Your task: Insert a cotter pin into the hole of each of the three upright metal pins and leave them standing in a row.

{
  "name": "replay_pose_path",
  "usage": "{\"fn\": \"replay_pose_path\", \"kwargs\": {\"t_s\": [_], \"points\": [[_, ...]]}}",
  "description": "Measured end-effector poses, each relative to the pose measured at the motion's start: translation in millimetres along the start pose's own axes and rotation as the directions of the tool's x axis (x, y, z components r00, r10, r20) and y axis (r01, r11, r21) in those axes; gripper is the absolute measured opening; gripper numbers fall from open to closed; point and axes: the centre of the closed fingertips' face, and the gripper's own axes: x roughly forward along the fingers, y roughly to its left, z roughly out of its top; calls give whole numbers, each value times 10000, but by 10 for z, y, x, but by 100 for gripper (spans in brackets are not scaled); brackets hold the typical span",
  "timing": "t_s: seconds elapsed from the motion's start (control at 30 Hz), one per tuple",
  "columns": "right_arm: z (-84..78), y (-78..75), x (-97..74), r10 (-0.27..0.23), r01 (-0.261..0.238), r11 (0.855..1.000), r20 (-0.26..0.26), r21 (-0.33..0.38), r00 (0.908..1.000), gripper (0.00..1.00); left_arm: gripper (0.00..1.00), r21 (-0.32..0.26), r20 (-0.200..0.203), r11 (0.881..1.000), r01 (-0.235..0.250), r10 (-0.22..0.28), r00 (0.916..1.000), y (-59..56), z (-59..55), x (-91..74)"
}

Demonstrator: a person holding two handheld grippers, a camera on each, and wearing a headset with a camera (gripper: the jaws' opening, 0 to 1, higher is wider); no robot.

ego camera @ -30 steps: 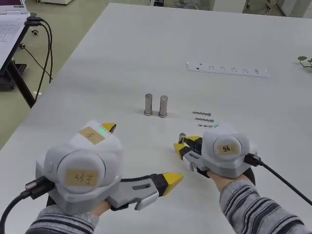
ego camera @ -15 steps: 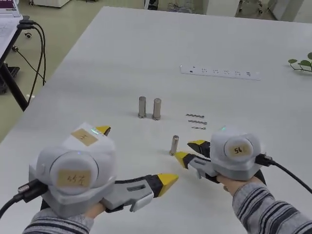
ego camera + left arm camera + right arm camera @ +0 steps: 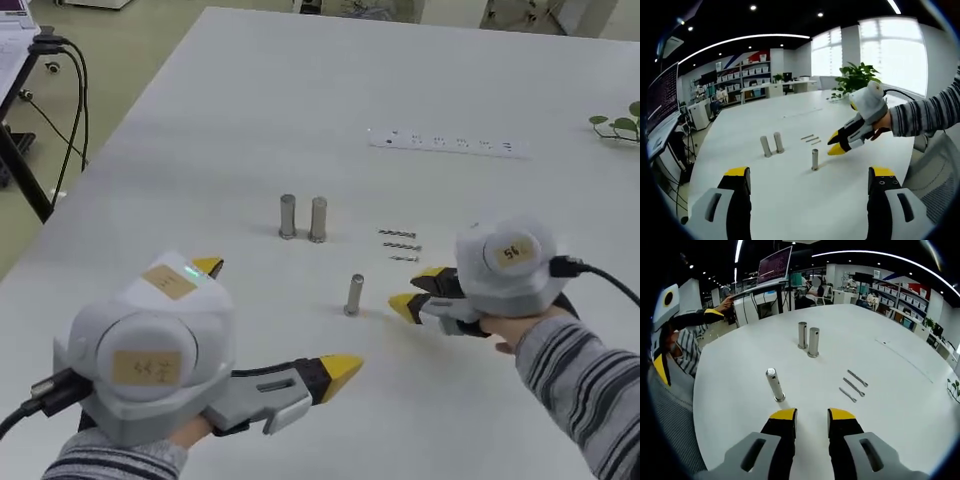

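Since cotters (image 3: pixel 400 245) lie unfitted right of pins (image 3: pixel 318 219), right gripper (image 3: pixel 420 288) (fingers narrow, empty; left gripper (image 3: pixel 274 317) wide) should grab one.

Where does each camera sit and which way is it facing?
Head view: on the headset, facing forward and down at the table; left tool, right tool, striped sleeves show.
Left gripper view: on the left tool, facing across the table towards the right tool; own jaws wide apart.
Right gripper view: on the right tool, facing the lone pin and cotter pins; own jaws slightly apart.
Shared: all three show the lone pin.
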Motion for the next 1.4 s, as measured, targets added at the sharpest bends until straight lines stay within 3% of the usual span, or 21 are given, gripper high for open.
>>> {"fn": "replay_pose_path", "kwargs": {"t_s": [0.27,0.37,0.5,0.7,0.83,0.93,1.07,1.27,1.33,1.4], "points": [[92,-187,102,294,-326,9987,-795,-389,9964,20,97,-110,-69,9999,52,-53,10000,10,-33,9],[128,-269,191,600,-622,9979,-1058,-179,9926,20,96,-156,-125,9999,40,-42,9999,27,-58,6],[114,-286,216,580,-675,9959,-1471,-610,9874,20,96,-249,-147,9997,-11,8,9999,62,-79,3],[119,-362,261,691,-775,9961,-1719,-426,9827,19,95,-337,-254,9994,5,-14,9997,82,-117,25],[64,-419,288,858,-995,9937,-2213,-513,9714,19,94,-392,-284,9992,43,-54,9996,87,-127,41],[61,-457,307,952,-1094,9928,-2336,-489,9677,18,94,-610,-11,9981,96,-97,10000,93,-89,47],[67,-581,404,1103,-1281,9904,-2611,-523,9590,17,93,-513,-154,9986,149,-157,9998,95,-121,63],[25,-568,423,1315,-1577,9850,-2885,-695,9484,10,92,-546,-271,9984,147,-162,9995,105,-159,77],[-17,-538,415,1353,-1680,9825,-3124,-802,9403,6,92,-562,-274,9983,140,-156,9995,109,-161,81],[-22,-529,410,1329,-1717,9802,-3154,-987,9396,6,92,-542,-299,9984,135,-152,9994,112,-164,82]]}}
